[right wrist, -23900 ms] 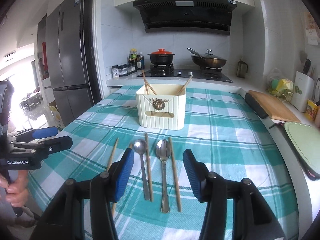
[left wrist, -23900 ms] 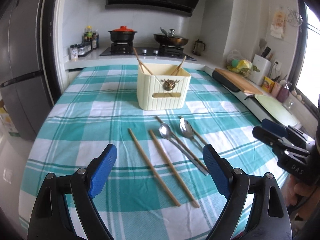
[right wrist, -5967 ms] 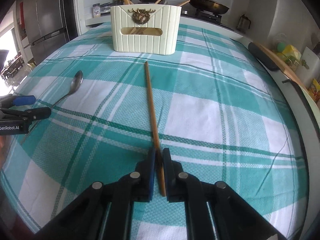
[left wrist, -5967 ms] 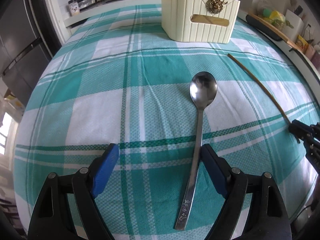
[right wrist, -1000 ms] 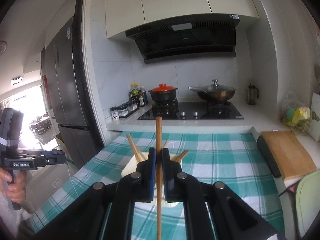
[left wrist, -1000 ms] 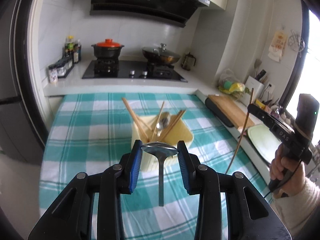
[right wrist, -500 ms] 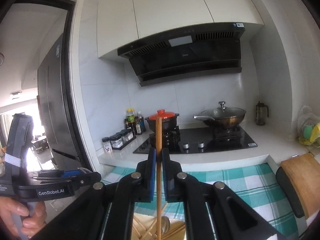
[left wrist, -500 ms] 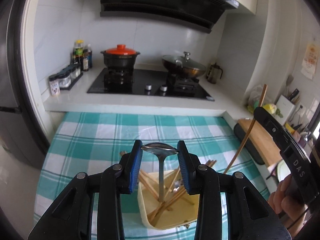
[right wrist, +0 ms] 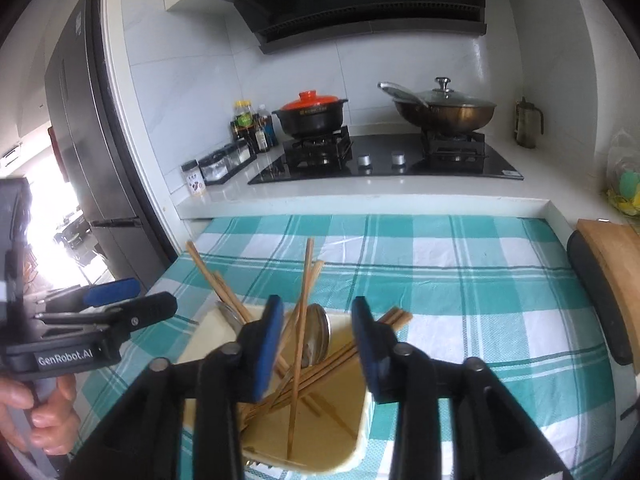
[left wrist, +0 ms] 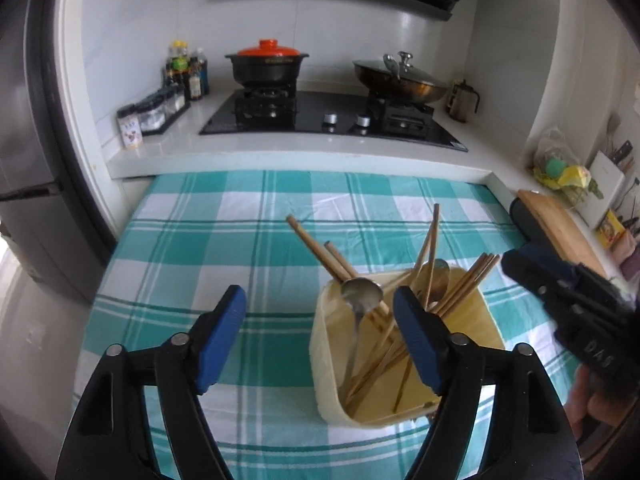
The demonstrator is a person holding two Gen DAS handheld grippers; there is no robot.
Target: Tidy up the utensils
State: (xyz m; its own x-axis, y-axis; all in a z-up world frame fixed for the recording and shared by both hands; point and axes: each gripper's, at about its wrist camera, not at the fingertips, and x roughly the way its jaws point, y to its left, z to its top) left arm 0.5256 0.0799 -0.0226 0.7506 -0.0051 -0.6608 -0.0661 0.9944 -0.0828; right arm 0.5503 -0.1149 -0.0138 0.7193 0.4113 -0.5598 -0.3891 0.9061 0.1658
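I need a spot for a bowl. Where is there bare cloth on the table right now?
Bare checked cloth lies left of the cream holder, and between it and the white counter ledge. Another patch lies right of the holder, up to the cutting board. The holder is crowded with chopsticks and spoons.

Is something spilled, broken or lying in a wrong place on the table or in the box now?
Nothing stands out. The chopsticks and spoons lean loosely at mixed angles inside the cream box, which stands upright on the checked cloth. No utensil shows on the visible cloth.
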